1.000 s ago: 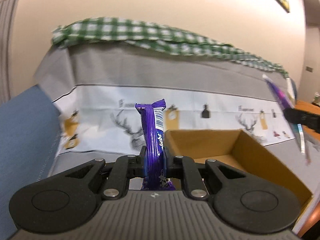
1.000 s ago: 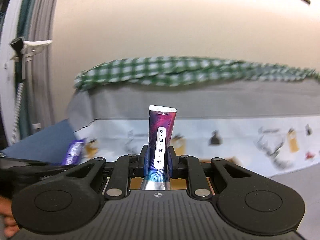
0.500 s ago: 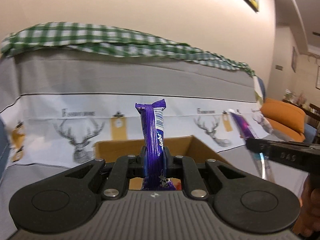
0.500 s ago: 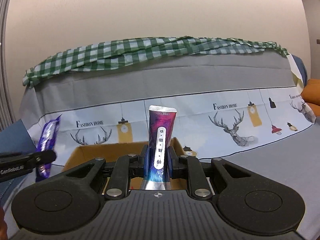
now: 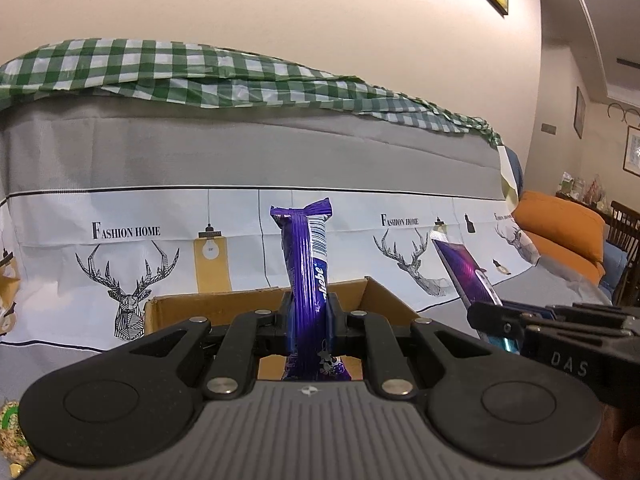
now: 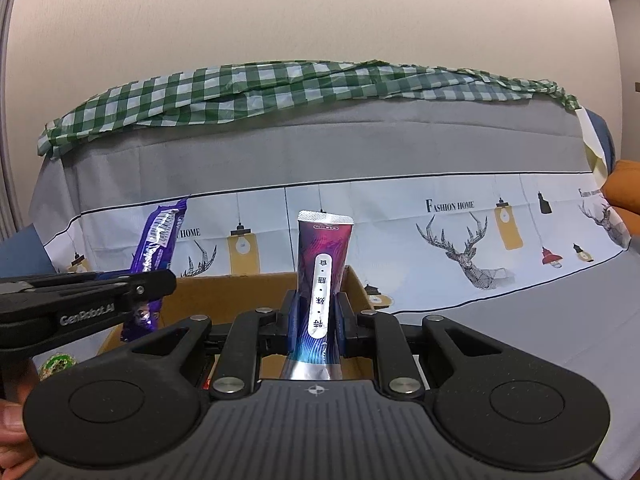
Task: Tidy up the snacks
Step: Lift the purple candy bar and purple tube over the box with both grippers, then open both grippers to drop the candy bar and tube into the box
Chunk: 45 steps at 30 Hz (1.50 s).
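Observation:
My left gripper (image 5: 308, 318) is shut on a purple snack bar (image 5: 306, 264) that stands upright between its pads. Just beyond it sits an open cardboard box (image 5: 224, 306) on the grey cover. My right gripper (image 6: 318, 312) is shut on a purple-and-red snack pouch (image 6: 324, 272), also upright, over the same cardboard box (image 6: 240, 294). In the left wrist view the right gripper (image 5: 500, 322) and its pouch (image 5: 464, 272) show at the right. In the right wrist view the left gripper (image 6: 160, 284) and its purple bar (image 6: 158, 248) show at the left.
A sofa back draped in grey cloth with deer prints (image 5: 132, 276) and a green checked cloth (image 5: 200, 72) rises behind the box. An orange cushion (image 5: 560, 232) lies far right. Small snack items (image 5: 12, 436) lie at the lower left, and another snack (image 6: 58, 362) sits left of the box.
Both grippers have swung toward the cardboard box and drawn closer together, each still gripping its snack. The box now lies directly ahead of both.

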### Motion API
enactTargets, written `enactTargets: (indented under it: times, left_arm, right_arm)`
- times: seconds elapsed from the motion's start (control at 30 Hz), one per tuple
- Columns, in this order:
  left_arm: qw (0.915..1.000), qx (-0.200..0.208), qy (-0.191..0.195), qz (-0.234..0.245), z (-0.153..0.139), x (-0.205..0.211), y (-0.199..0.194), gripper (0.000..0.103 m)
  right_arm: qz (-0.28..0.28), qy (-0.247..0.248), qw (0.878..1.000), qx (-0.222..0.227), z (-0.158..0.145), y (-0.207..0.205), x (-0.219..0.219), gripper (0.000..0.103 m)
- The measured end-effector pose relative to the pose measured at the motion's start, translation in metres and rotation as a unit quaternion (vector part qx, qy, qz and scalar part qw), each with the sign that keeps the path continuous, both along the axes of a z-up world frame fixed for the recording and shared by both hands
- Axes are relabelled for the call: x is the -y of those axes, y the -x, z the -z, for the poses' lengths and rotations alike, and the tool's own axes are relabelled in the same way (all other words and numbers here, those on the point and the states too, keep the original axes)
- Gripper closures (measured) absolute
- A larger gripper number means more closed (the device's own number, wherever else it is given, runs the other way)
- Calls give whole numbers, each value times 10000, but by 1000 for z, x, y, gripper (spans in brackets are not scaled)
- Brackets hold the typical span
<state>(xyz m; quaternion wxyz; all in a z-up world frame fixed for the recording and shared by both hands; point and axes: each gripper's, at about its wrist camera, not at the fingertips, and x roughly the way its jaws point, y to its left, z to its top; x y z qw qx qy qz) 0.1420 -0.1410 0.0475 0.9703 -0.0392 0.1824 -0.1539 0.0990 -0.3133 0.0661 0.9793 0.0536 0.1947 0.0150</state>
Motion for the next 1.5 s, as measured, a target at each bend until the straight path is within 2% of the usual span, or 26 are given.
enactTargets:
  times: [0.27, 0.77, 1.03, 1.07, 1.1, 1.13, 1.17, 1.2, 1.33, 1.5]
  left_arm:
    - [9997, -99, 174, -118, -2, -6, -10, 88]
    - [9989, -43, 411, -203, -10, -11, -13, 88]
    - [9986, -46, 505, -112, -11, -13, -12, 88]
    - [9985, -98, 531, -35, -10, -13, -13, 82]
    - [9985, -135, 533, 16, -10, -13, -14, 65]
    - [9987, -98, 505, -21, -10, -12, -12, 55]
    - [9988, -29, 481, -69, -10, -12, -11, 48]
    - [9988, 22, 472, -84, -11, -13, -10, 48]
    - [9985, 114, 510, -131, -14, -18, -8, 48]
    - [9985, 239, 471, -148, -16, -26, -4, 46]
  right_arm:
    - [-47, 49, 10000, -21, 1, -5, -7, 84]
    - [-45, 179, 9998, 44, 1, -6, -16, 84]
    - [-46, 209, 9997, 75, 1, -6, -18, 84]
    - [-30, 209, 9998, 47, 1, -7, -17, 81]
    - [-10, 202, 9998, -23, 3, -9, -17, 77]
    - [43, 208, 9998, -48, 3, -10, -17, 72]
    - [147, 242, 9996, -43, 3, -10, -17, 52]
    - [231, 258, 9994, -19, 3, -10, -17, 39]
    - [350, 163, 9992, -74, 5, -12, -15, 38]
    - [391, 267, 9989, -68, 6, -12, -21, 38]
